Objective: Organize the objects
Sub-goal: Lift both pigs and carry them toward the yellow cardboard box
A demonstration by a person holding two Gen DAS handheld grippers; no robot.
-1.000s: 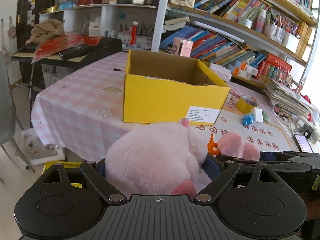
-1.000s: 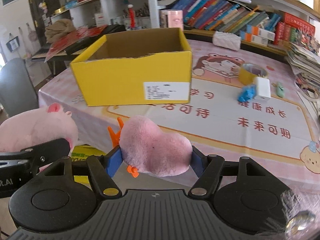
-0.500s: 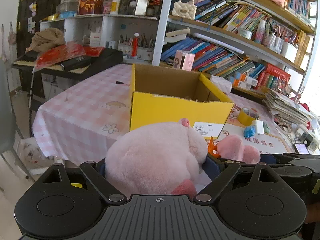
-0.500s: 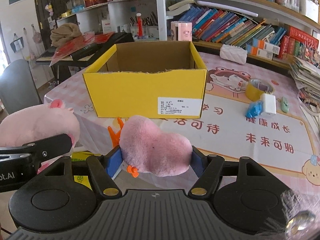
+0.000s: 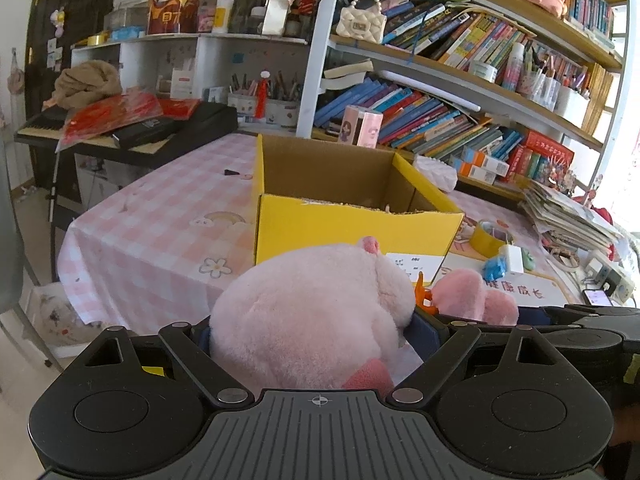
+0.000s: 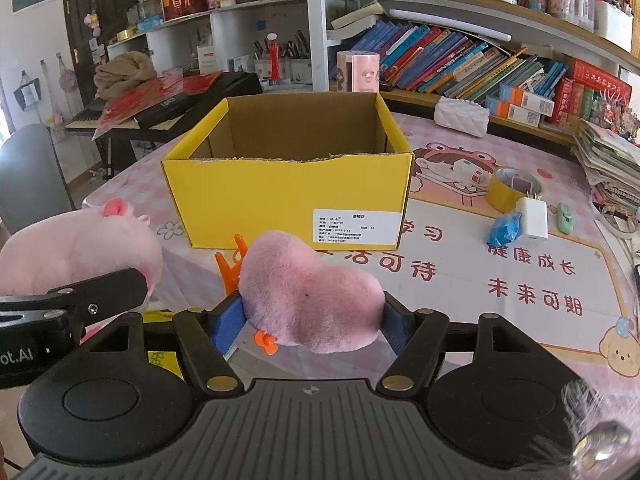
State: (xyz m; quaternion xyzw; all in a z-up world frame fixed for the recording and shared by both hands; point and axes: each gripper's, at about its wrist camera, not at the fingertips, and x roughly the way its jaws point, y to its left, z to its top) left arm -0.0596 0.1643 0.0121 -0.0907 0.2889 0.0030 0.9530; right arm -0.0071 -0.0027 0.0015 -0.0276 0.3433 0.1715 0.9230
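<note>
Before the yellow box, both tongs grip pink plush toys.

Both views are brightly and evenly lit by daylight. In the left wrist view the right edge is washed out by glare beyond the shelves. Straight lines are bowed by fisheye distortion toward the corners, which are darkened. A blurred smear is seen at the right wrist view's lower right corner.
</note>
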